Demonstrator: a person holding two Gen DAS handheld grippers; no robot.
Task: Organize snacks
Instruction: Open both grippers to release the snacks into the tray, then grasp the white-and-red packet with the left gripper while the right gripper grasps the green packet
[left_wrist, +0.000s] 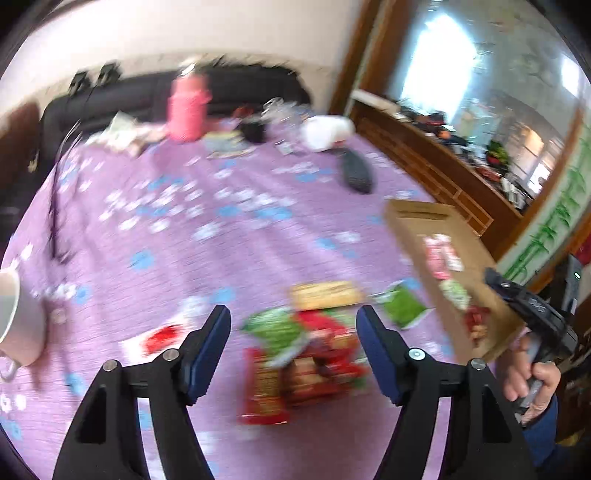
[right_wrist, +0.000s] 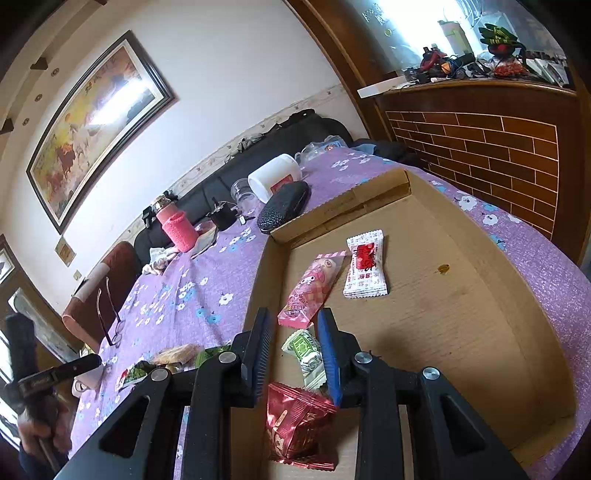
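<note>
1. In your left wrist view, a white mug (left_wrist: 16, 321) sits at the left edge on the purple flowered tablecloth (left_wrist: 229, 243), and a pink bottle (left_wrist: 186, 109) stands at upper centre.
2. Your left gripper (left_wrist: 293, 326) has its jaws wide apart with nothing between the pads; it hangs above a blurred heap of red and green snack packets (left_wrist: 299, 354) at lower centre.
3. At the right of that view lies the shallow brown cardboard box (left_wrist: 417, 221), with your right hand (left_wrist: 532, 384) on its handle at the edge.
4. In your right wrist view, the box (right_wrist: 461, 295) fills the centre and right.
5. Your right gripper (right_wrist: 293, 341) has its jaws narrowly parted around a small green-and-white wrapped sweet (right_wrist: 306, 354); you cannot tell if the pads press it.
6. Inside the box, a pink cartoon-printed packet (right_wrist: 310, 291) and a white packet with red print (right_wrist: 365, 267) lie just above the jaws; a shiny red foil packet (right_wrist: 299, 424) lies below them.
</note>
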